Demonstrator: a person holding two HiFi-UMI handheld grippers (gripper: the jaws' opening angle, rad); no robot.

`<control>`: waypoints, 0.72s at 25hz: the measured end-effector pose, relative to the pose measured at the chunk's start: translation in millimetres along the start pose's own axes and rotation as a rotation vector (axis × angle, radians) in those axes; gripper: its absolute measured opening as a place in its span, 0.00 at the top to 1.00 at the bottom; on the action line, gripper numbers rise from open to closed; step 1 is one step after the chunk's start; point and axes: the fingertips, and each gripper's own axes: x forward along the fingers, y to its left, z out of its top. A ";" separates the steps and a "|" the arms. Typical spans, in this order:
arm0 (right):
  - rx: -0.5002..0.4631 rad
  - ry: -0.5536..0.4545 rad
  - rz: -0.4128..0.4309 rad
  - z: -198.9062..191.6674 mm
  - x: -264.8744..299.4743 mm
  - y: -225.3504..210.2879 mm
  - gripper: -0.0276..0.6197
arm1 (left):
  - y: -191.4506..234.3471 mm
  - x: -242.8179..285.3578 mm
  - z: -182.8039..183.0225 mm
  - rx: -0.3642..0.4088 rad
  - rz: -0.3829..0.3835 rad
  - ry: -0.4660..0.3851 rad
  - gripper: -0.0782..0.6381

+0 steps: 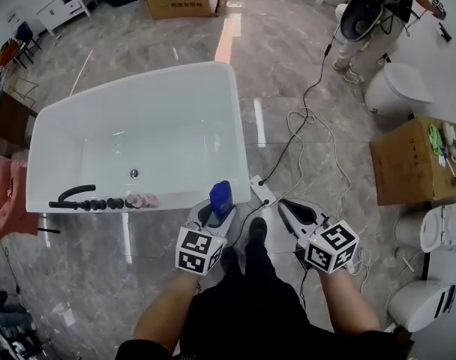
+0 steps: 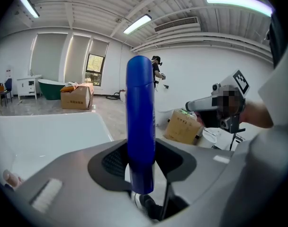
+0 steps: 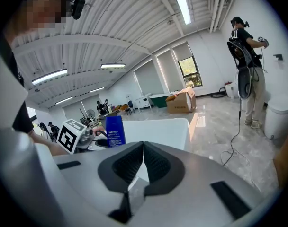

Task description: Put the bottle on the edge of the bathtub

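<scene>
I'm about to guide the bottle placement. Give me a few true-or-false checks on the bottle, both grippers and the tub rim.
1. The left gripper holds the blue bottle upright. True.
2. The bottle stands on the bathtub edge. False: it is clamped in the left gripper near the tub's near right corner, and its bottom hangs free.
3. The right gripper is open and carries a second bottle. False: its jaws are shut with nothing between them.
4. Black fittings sit on the tub's near rim, to the left of the bottle in the head view. True.
</scene>
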 end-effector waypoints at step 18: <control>0.070 0.137 0.015 -59.6 56.1 -51.3 0.94 | 32.3 103.2 -51.0 -0.014 -0.034 0.069 0.66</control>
